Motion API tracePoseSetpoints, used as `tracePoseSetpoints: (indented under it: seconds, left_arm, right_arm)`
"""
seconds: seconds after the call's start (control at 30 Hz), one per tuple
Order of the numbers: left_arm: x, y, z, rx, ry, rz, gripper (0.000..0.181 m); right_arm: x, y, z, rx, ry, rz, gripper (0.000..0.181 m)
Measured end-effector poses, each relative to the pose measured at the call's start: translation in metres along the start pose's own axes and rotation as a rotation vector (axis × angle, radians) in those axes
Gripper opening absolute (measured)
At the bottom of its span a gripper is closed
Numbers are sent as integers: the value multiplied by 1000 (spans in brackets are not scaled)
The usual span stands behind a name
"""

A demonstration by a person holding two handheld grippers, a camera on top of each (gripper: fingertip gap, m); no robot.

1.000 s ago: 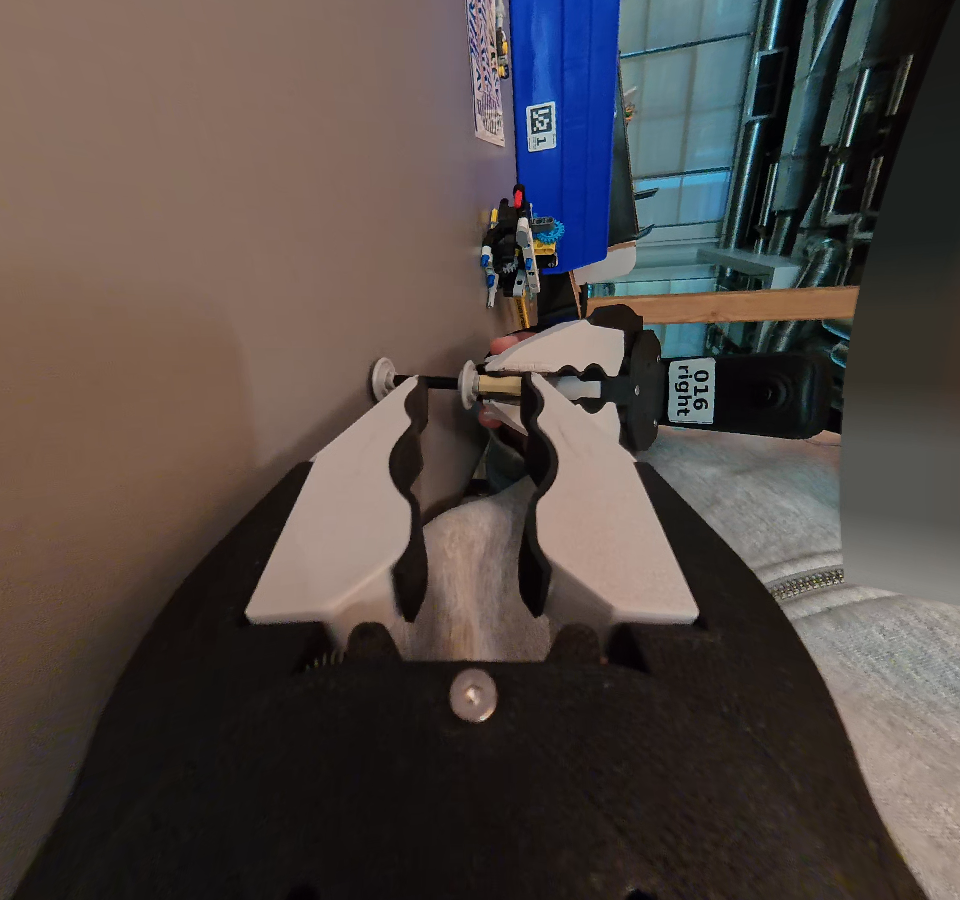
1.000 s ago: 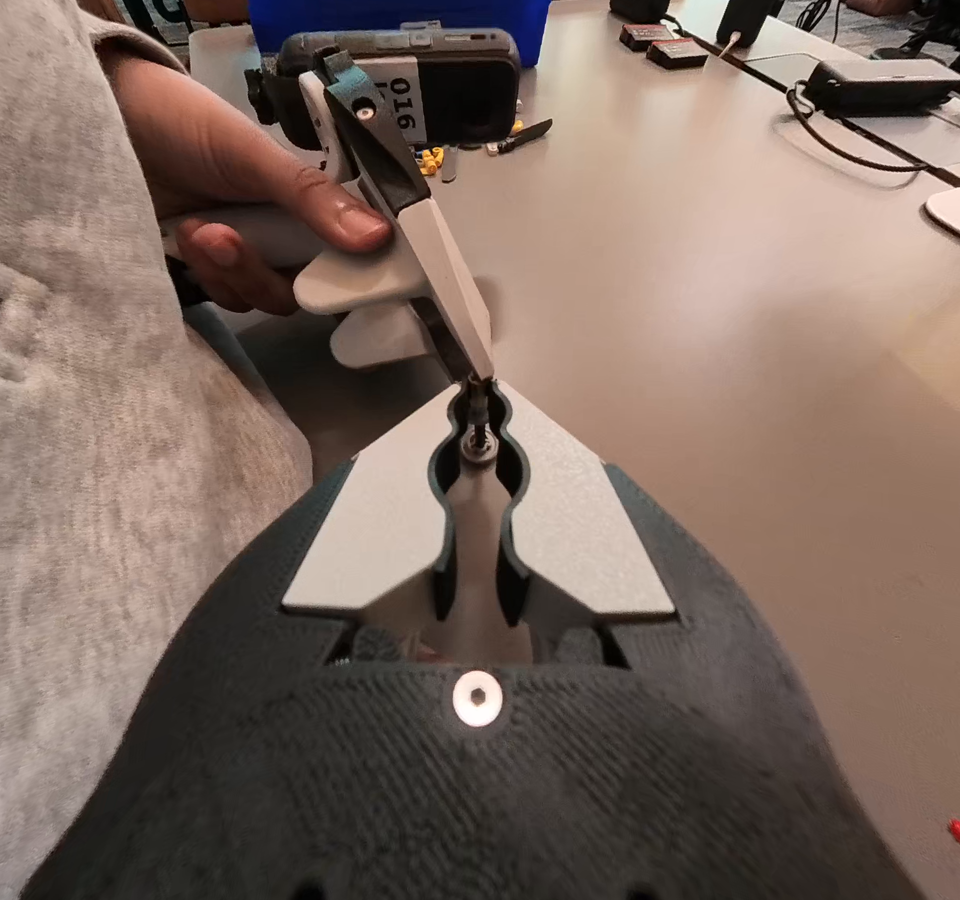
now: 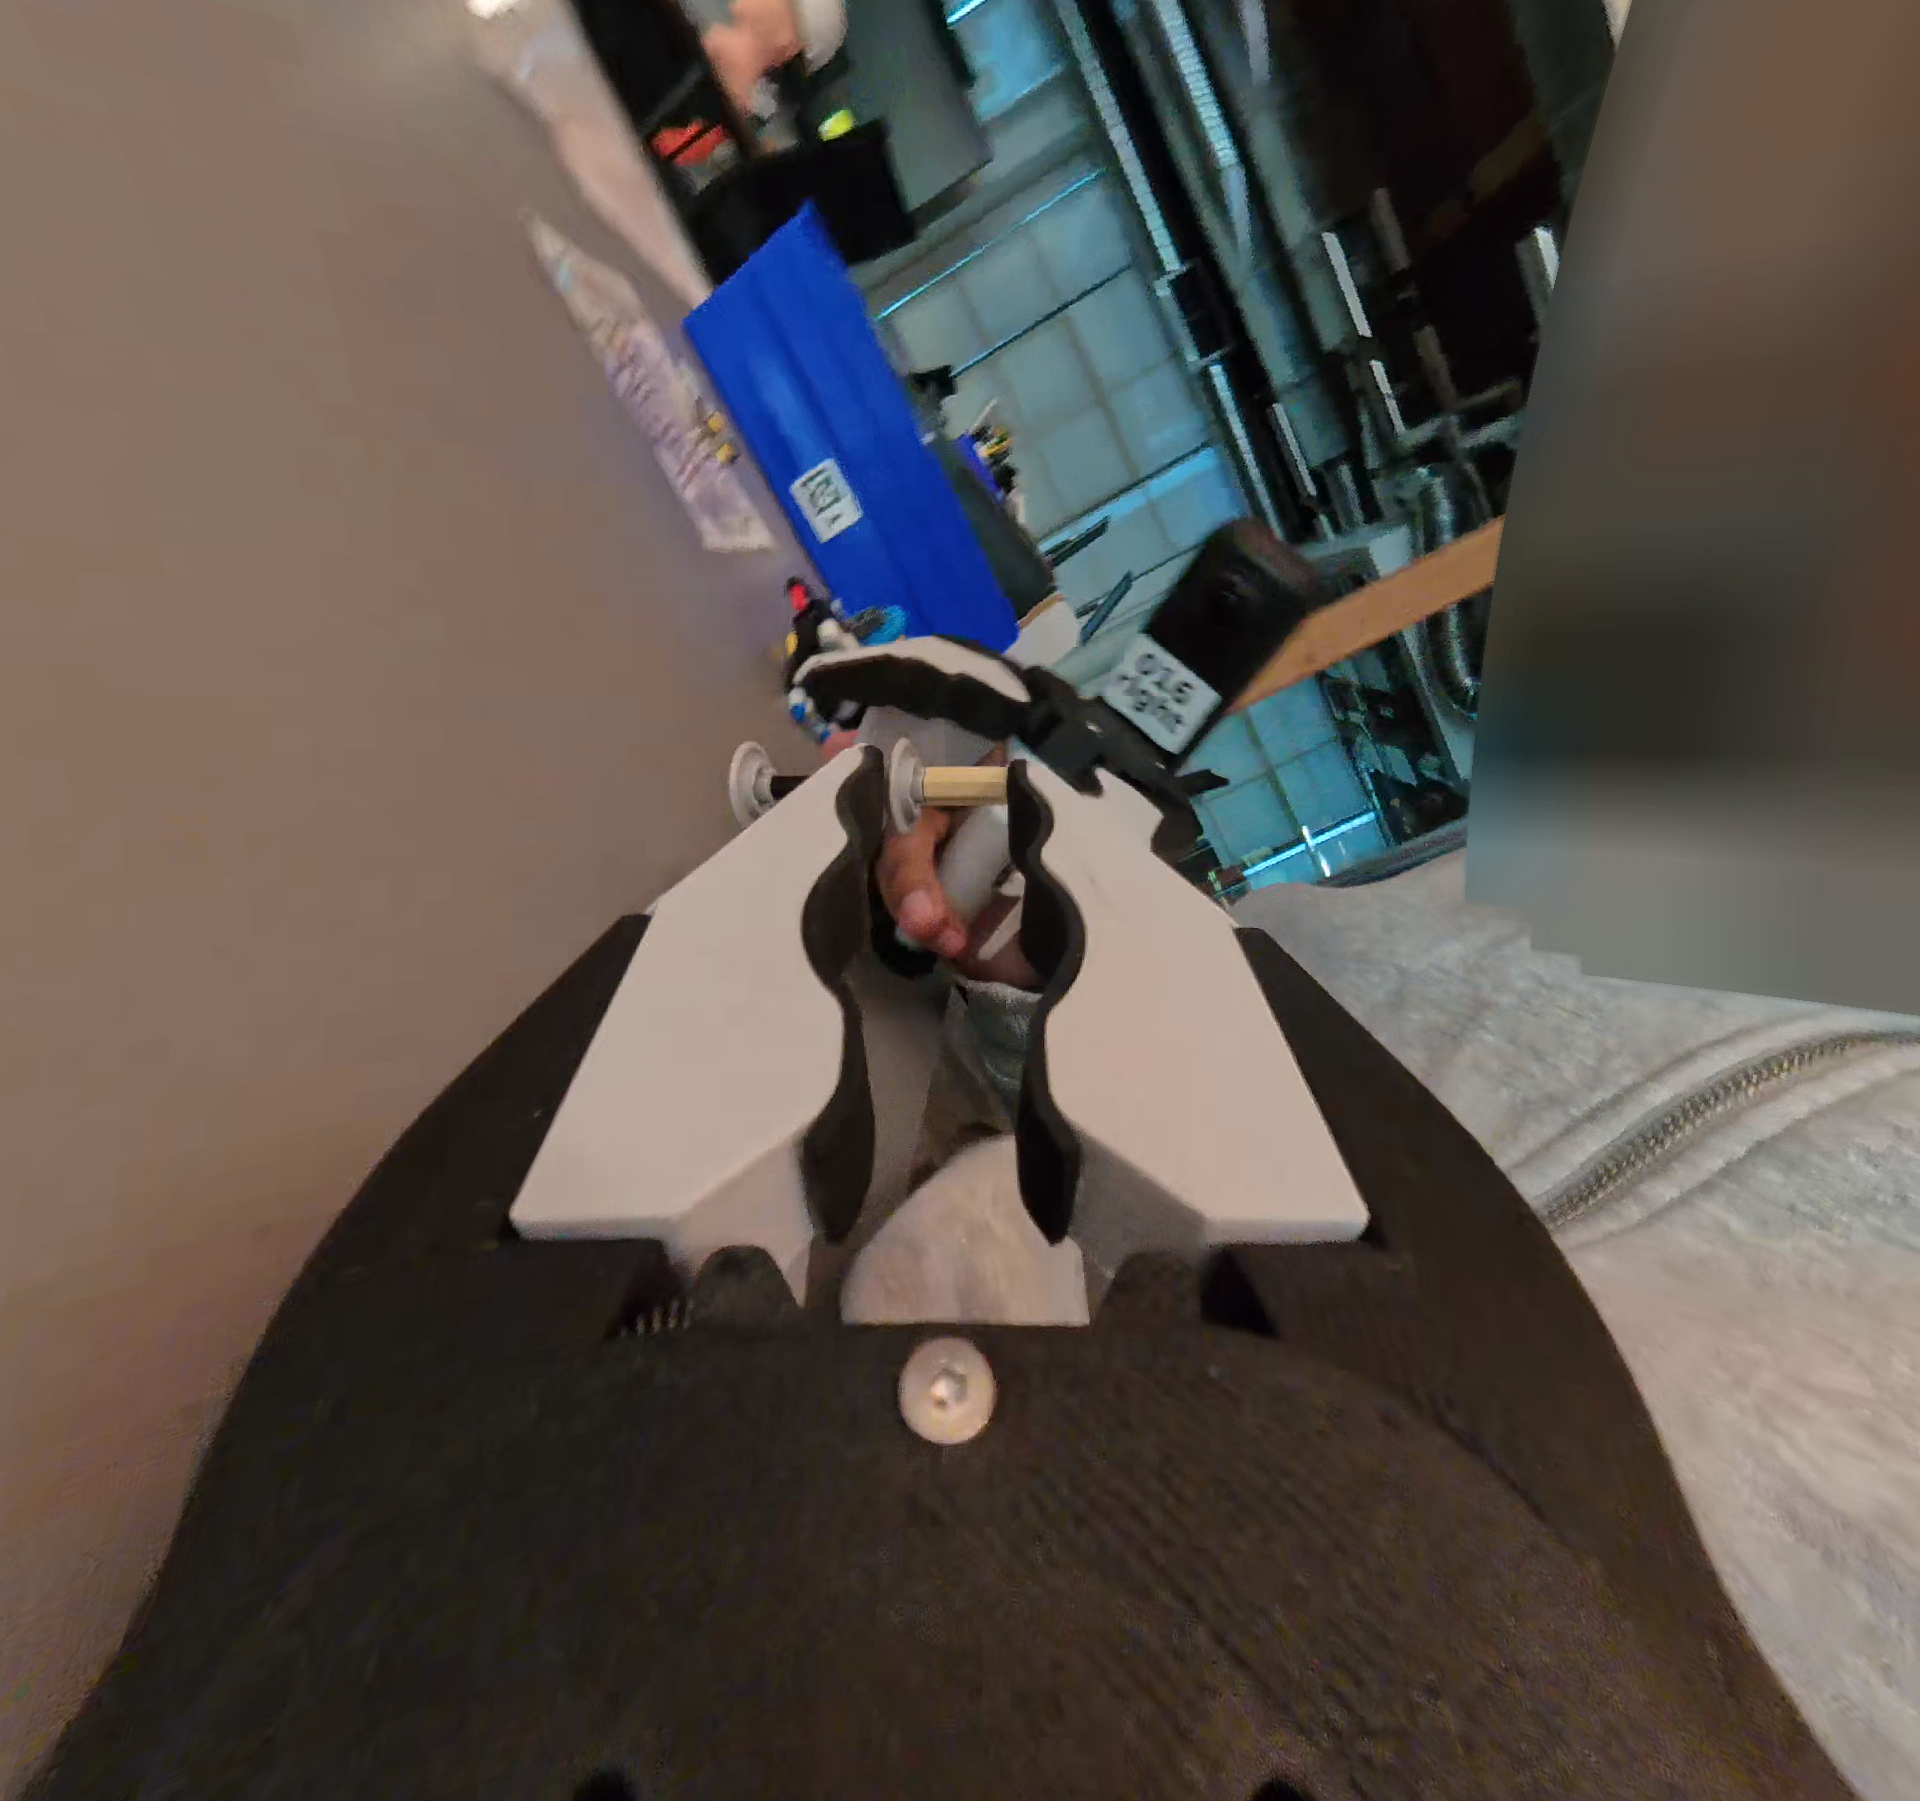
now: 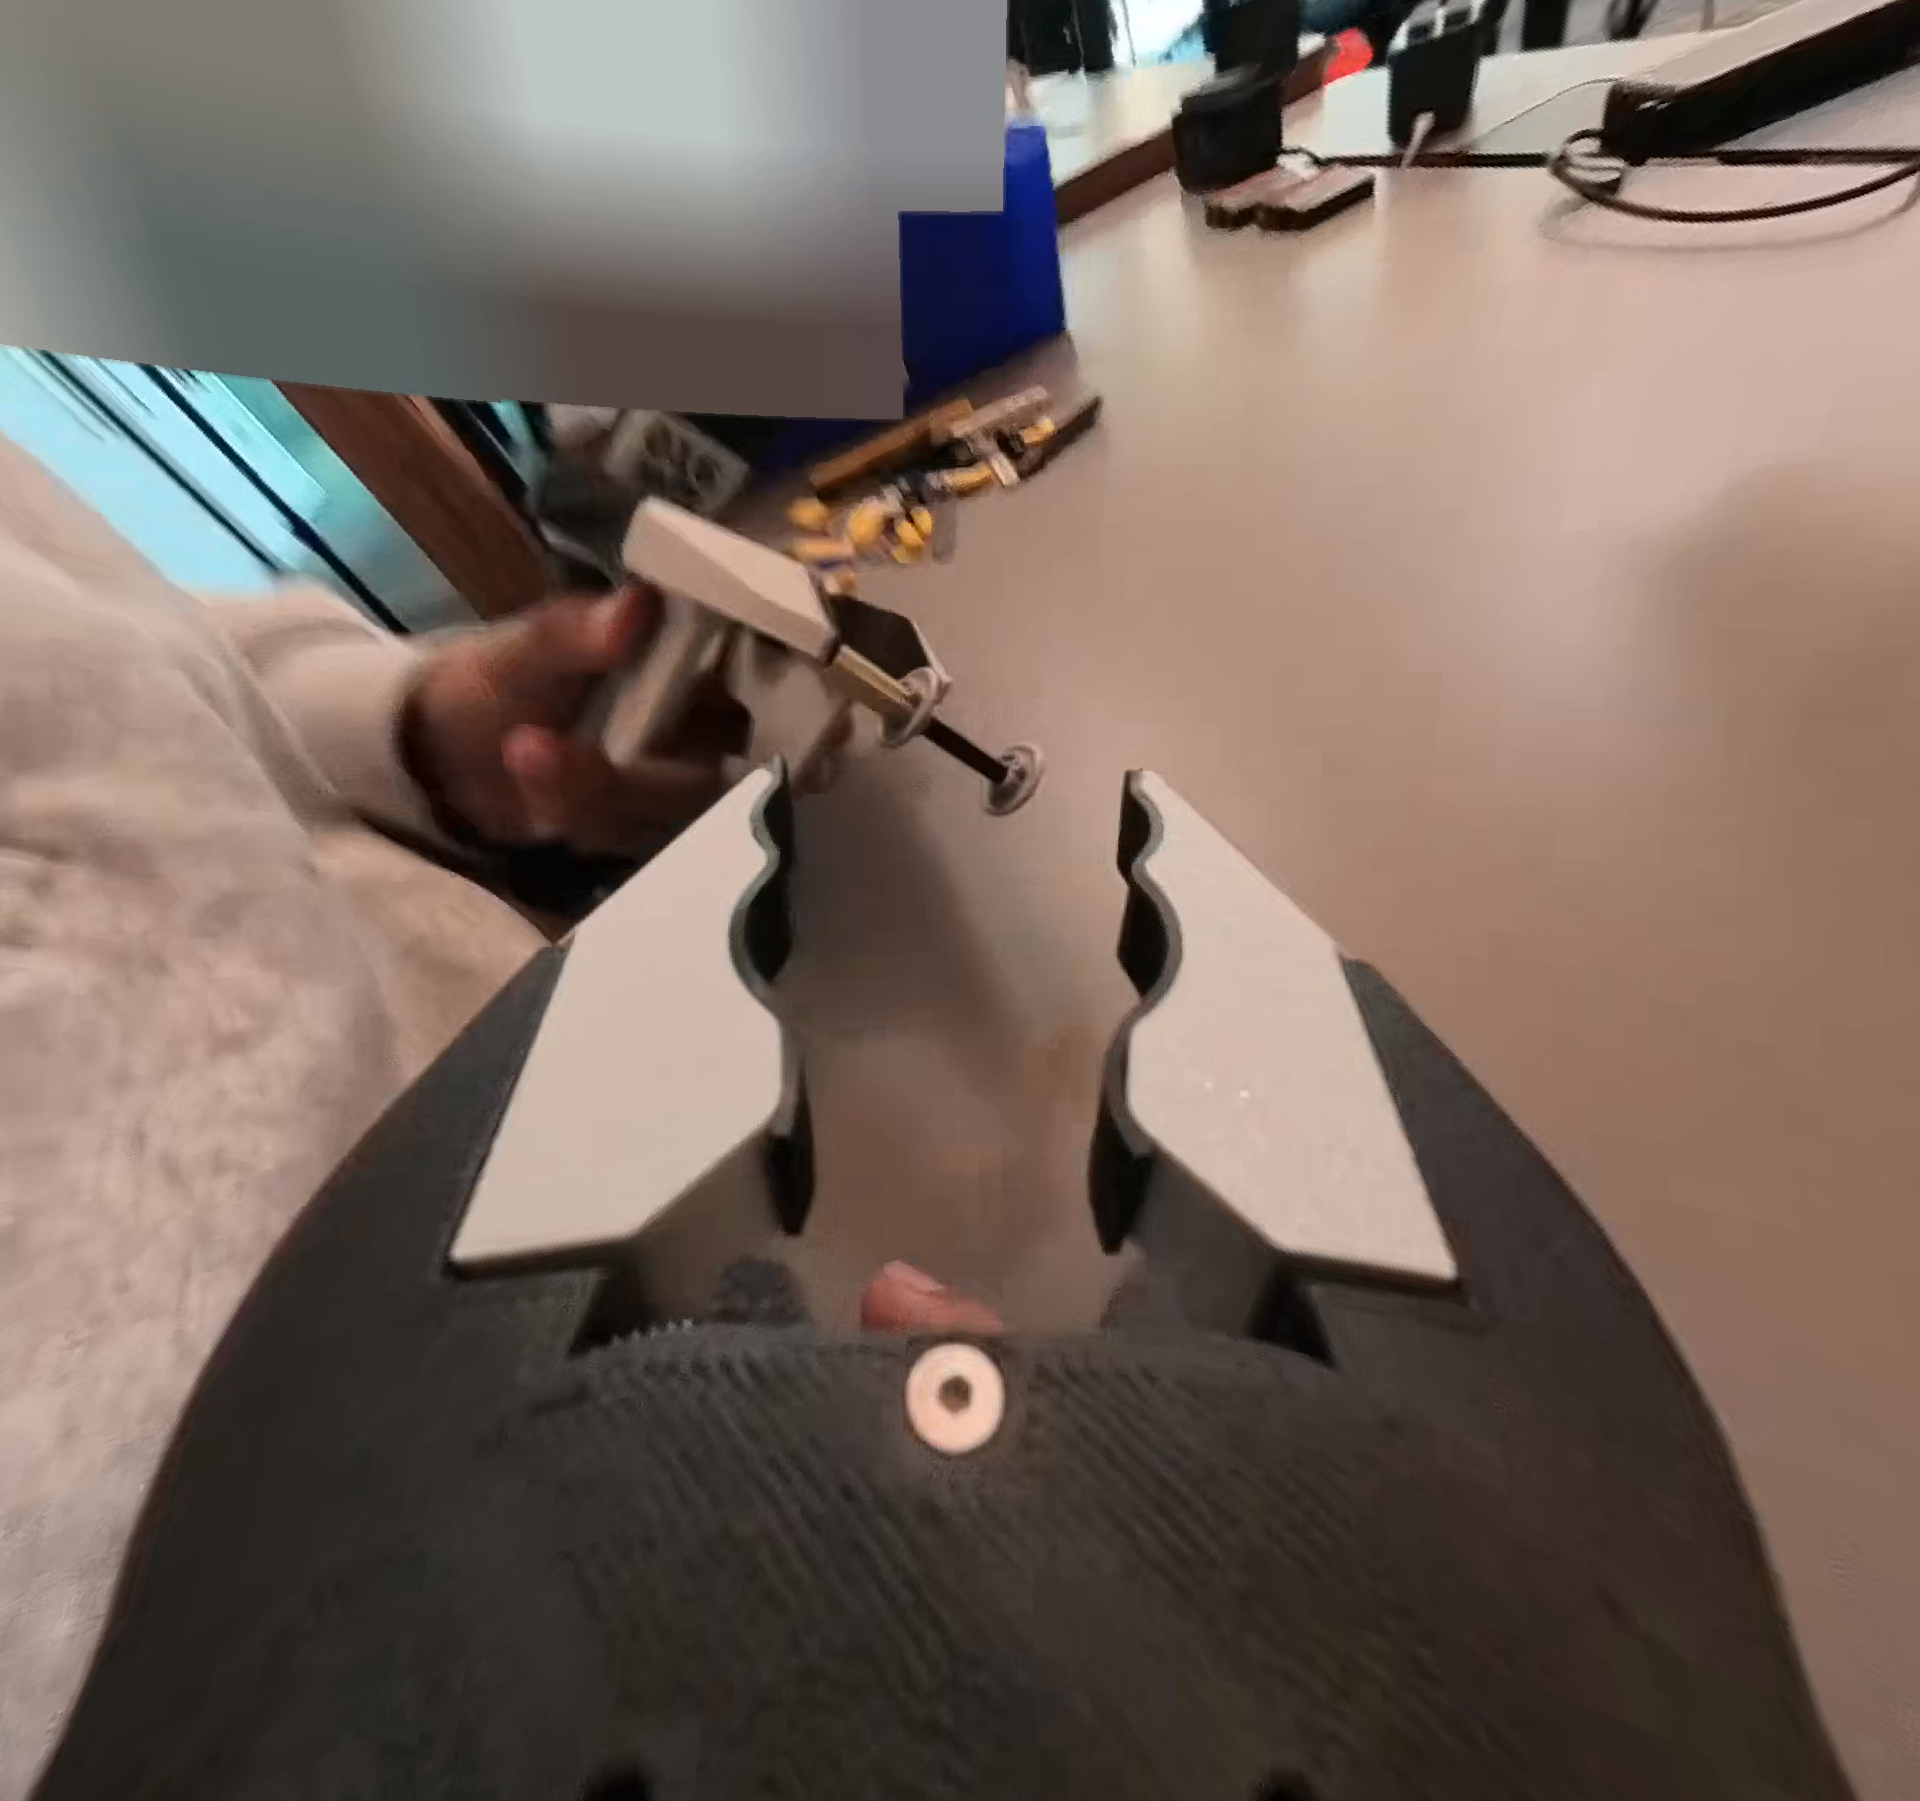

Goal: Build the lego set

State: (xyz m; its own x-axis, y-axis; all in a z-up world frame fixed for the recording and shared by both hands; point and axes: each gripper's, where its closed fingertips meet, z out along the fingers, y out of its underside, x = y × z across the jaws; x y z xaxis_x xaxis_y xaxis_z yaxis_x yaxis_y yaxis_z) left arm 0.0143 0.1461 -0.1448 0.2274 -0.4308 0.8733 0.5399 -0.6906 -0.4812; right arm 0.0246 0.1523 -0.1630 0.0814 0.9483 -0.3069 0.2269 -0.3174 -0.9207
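The left gripper [image 3: 940, 790] pinches the thin black axle with grey plastic wheels and tan sleeve [image 4: 940, 728], its long axis pointing just ahead-left of the right gripper [image 4: 951, 816], whose fingers gape empty.

pretty standard workshop space, big matte beige table [image 4: 1455, 608] takes up most of it, a second desk [image 4: 1558, 78] behind with black chargers [image 4: 1434, 68] and looping cables [image 4: 1745, 182]. frosted glass-block windows [image 3: 1049, 297] glow bluish, silver ducts and pipes [image 3: 1174, 141] run alongside, wooden trim [image 3: 1382, 608] at the edge
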Motion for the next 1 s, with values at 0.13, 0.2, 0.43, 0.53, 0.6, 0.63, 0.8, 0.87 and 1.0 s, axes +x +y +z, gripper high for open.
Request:
tracePoseSetpoints:
  seconds: [0.13,0.2,0.43,0.53,0.6,0.63,0.8,0.87,1.0]
  left_arm:
    - [28,3,-3,12,115,305,21]
    - [36,11,-3,0,138,435,21]
    - [56,27,-9,19,180,541,21]
    - [69,32,-11,-2,229,575,20]
    - [78,35,-11,-27,254,601,19]
    - [81,37,-12,-32,257,619,19]
    - [86,40,-12,-29,261,651,19]
    - [87,40,-13,-32,262,652,20]
    - [87,41,-13,-35,273,634,19]
  right_arm:
    - [-13,-21,-7,154,-119,222,61]
    - [-20,-23,-8,180,-138,251,61]
    - [-55,-23,-12,198,-197,176,55]
    - [-64,-22,-13,176,-206,105,55]
    - [-65,-21,-13,165,-191,69,58]
    - [-67,-22,-15,175,-193,62,60]
    - [-78,-26,-19,200,-237,50,52]
    - [-79,-27,-20,206,-242,47,49]
    - [-79,-27,-21,213,-241,44,48]
